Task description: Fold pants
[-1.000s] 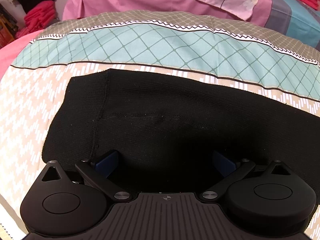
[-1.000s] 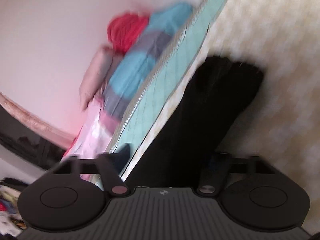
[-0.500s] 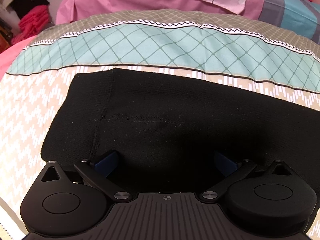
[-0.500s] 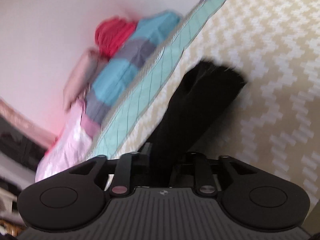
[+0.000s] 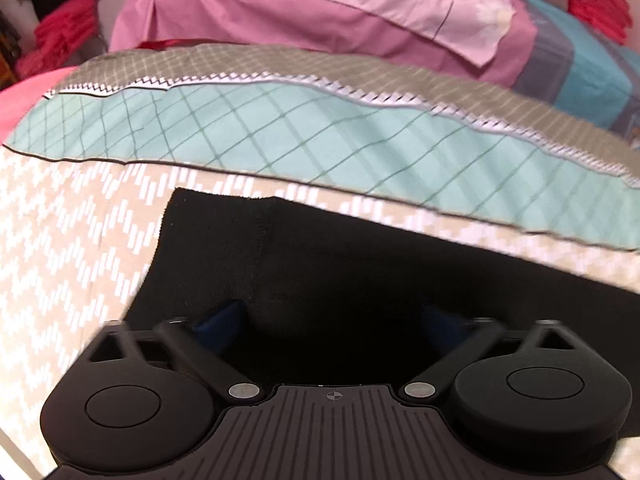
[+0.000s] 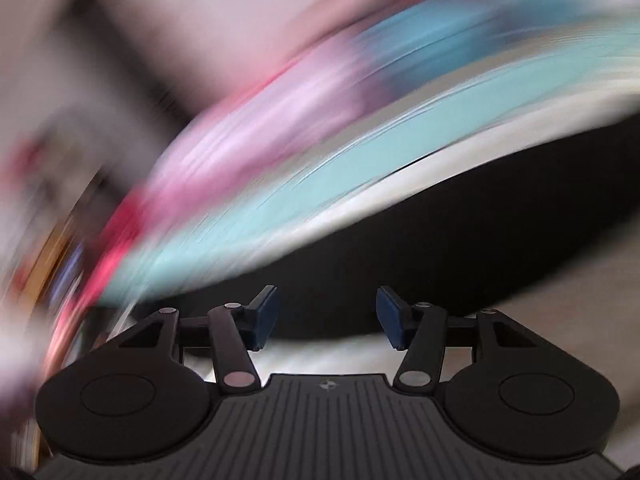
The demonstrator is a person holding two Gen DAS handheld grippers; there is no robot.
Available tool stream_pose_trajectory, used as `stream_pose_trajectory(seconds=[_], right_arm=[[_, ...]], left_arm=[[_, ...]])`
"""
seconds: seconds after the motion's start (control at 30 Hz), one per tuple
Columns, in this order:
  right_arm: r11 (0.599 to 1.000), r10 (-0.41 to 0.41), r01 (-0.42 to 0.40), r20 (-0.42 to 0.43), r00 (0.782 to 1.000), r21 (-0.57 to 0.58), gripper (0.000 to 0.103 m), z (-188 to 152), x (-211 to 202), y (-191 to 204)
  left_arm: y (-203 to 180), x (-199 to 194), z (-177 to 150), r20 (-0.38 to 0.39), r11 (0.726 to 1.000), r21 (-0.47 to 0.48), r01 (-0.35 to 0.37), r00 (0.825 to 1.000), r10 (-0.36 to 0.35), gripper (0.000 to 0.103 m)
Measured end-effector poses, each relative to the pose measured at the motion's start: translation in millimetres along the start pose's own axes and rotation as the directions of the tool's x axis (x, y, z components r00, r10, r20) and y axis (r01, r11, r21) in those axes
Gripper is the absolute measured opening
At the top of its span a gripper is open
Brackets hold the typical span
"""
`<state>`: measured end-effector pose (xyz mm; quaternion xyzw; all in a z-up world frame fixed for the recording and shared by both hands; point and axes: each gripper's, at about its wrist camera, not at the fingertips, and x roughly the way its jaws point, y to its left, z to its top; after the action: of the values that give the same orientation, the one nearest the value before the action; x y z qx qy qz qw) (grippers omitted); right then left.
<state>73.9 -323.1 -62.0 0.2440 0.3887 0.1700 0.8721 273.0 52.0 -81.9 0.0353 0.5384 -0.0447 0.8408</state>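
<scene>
**Black knit pants spread on a patterned bedspread**

The pants (image 5: 360, 280) fill the lower middle of the left wrist frame, a matte black fabric with a fine knit surface, a squared corner at centre left and a faint raised seam running down from its top edge. They lie flat on the bedspread (image 5: 72, 248), woven-looking cloth with white zigzag dashes on beige, then a teal band crossed by a diamond grid and a grey band edged in sawtooth trim. Above sits a smooth pink pillow (image 5: 320, 12).

The left gripper (image 5: 334, 316) hangs over the pants, jaws spread wide, blue pads at either side.

The right wrist frame is heavily motion-blurred. The right gripper (image 6: 326, 314) stands open, its blue pads apart with nothing between them, before a dark curved smear of pants (image 6: 460, 248).
</scene>
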Motion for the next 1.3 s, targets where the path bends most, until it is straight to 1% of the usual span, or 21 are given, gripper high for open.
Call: stream_pose_trajectory(seconds=[0.1,0.2,0.3,0.33,0.37,0.4,0.43,0.47,0.53,0.6,0.67,0.73,0.77,0.8,0.9,0.97,1.03,1.1,1.17,1.23,1.3], right_arm=[[0.984,0.141,-0.150,-0.095,0.985,-0.095,0.053,-15,66,45],[0.982,0.136,-0.146,-0.090,0.987,-0.121,0.052,-11,114,55],[0.986,0.142,-0.144,-0.024,0.990,-0.084,0.053,5,139,49],[0.987,0.153,-0.155,-0.038,0.987,-0.043,0.053,6,147,44],[0.980,0.198,-0.197,-0.090,0.976,0.025,0.053,7,155,38],[0.960,0.279,-0.272,-0.136,0.951,0.067,0.062,6,159,38],[0.939,0.343,-0.339,-0.171,0.923,0.053,0.068,-1,159,42],[0.930,0.359,-0.368,-0.191,0.914,-0.013,0.071,-3,153,46],[0.949,0.298,-0.310,-0.168,0.940,-0.051,0.066,5,153,39],[0.954,0.283,-0.274,-0.063,0.957,0.120,0.053,18,160,14],[0.936,0.299,-0.294,0.002,0.954,0.195,0.055,22,168,7],[0.925,0.364,-0.349,-0.082,0.928,0.150,0.060,15,178,24],[0.907,0.420,-0.404,-0.180,0.889,0.122,0.062,9,183,36],[0.911,0.408,-0.406,-0.269,0.872,0.065,0.064,0,184,49],[0.942,0.218,-0.279,-0.295,0.930,-0.185,0.057,-11,156,68],[0.962,0.183,-0.224,-0.238,0.954,-0.154,0.061,2,129,60],[0.971,0.211,-0.219,-0.093,0.973,-0.091,0.068,13,101,49],[0.983,0.183,-0.184,0.047,0.982,-0.001,0.077,22,96,37],[0.986,0.149,-0.154,0.079,0.986,0.062,0.077,26,111,23],[0.994,0.082,-0.086,0.058,0.995,0.067,0.061,29,123,3],[0.991,-0.015,-0.001,0.113,0.993,0.135,0.027,34,106,-35]], left_arm=[[-4,-1,-4,0.018,1.000,0.026,-0.005,1.000,0.004,0.103],[1,-1,-5,0.012,0.999,0.026,0.019,1.000,-0.019,0.103],[3,-3,-8,0.017,0.999,0.039,0.021,1.000,-0.022,0.103],[3,-4,-10,0.023,0.999,0.042,0.021,0.999,-0.022,0.103],[3,-6,-13,0.029,0.999,0.045,0.022,0.999,-0.023,0.103],[3,-6,-14,0.034,0.999,0.048,0.024,0.999,-0.025,0.103],[3,-6,-15,0.037,0.998,0.051,0.027,0.999,-0.028,0.103],[3,-8,-17,0.039,0.998,0.055,0.029,0.999,-0.031,0.103],[3,-8,-18,0.043,0.998,0.061,0.029,0.999,-0.032,0.103],[3,-8,-19,0.050,0.998,0.059,0.028,0.998,-0.030,0.103],[2,-9,-21,0.057,0.998,0.058,0.023,0.998,-0.026,0.103],[0,-9,-22,0.061,0.998,0.061,0.018,0.998,-0.021,0.103],[0,-10,-22,0.063,0.998,0.063,0.017,0.998,-0.021,0.103],[0,-10,-23,0.064,0.998,0.064,0.017,0.998,-0.021,0.103],[-2,-11,-25,0.068,0.996,0.087,0.009,0.998,-0.015,0.103],[-3,-13,-28,0.071,0.995,0.102,-0.005,0.997,-0.003,0.103],[-2,-16,-32,0.079,0.995,0.099,-0.014,0.997,0.006,0.103],[0,-20,-38,0.088,0.996,0.087,-0.016,0.996,0.008,0.103],[1,-22,-44,0.101,0.996,0.079,-0.034,0.995,0.025,0.103],[0,-22,-48,0.115,0.996,0.077,-0.050,0.993,0.041,0.103],[-1,-21,-50,0.123,0.995,0.079,-0.065,0.991,0.055,0.103]])
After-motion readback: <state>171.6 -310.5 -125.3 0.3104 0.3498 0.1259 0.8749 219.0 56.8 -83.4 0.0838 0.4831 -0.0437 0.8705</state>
